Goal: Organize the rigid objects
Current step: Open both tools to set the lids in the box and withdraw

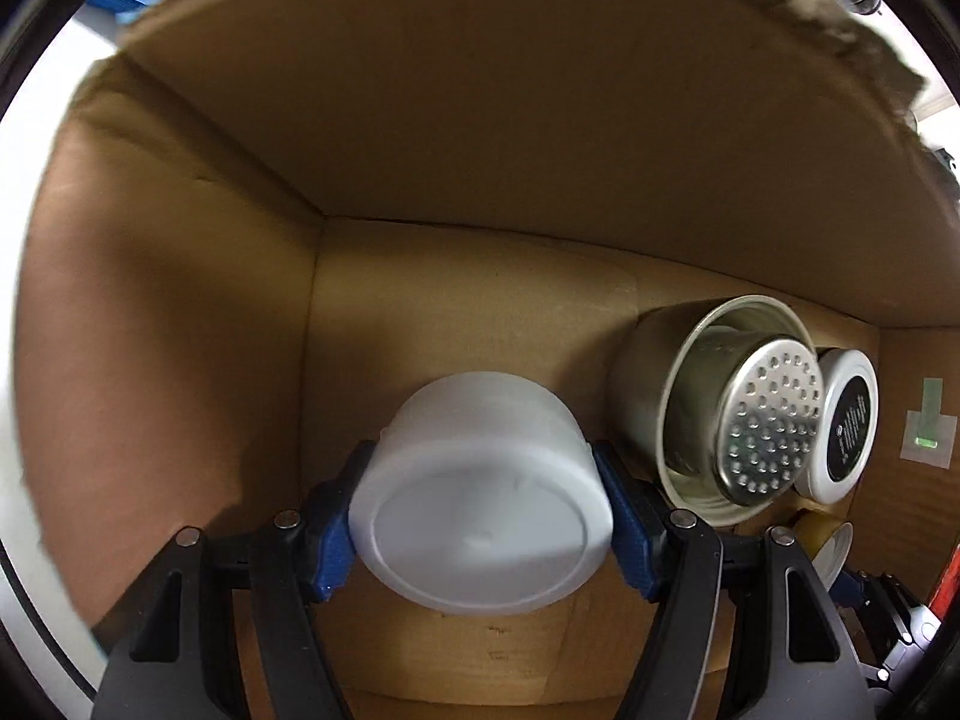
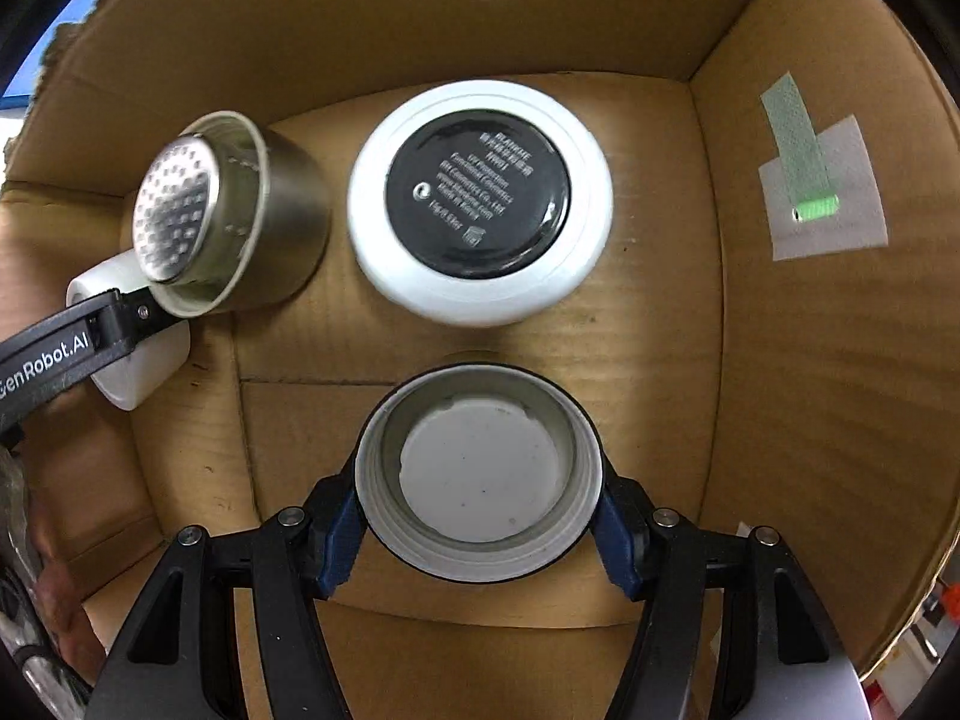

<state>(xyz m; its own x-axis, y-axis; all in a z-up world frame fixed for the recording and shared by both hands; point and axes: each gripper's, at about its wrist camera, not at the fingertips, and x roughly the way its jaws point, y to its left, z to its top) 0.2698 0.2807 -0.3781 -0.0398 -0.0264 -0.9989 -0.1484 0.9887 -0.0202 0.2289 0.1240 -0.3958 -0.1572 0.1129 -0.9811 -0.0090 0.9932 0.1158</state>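
Hand-held gripper left (image 1: 480, 516) pinches a white tub (image 1: 480, 498), right (image 2: 480, 510) a threaded lid (image 2: 480, 474), both reaching into the cardboard box (image 2: 780, 360).

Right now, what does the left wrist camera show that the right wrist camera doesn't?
Only the left wrist view shows the left gripper head-on, its blue pads clamped on a white plastic tub, plus the box's left corner.

Only the right wrist view shows the right gripper clamped on an open round jar with a pale inside.

Both show the cardboard box, the steel cup with the perforated strainer in it, the white jar with a black label beside it, and the green tape on the box wall.
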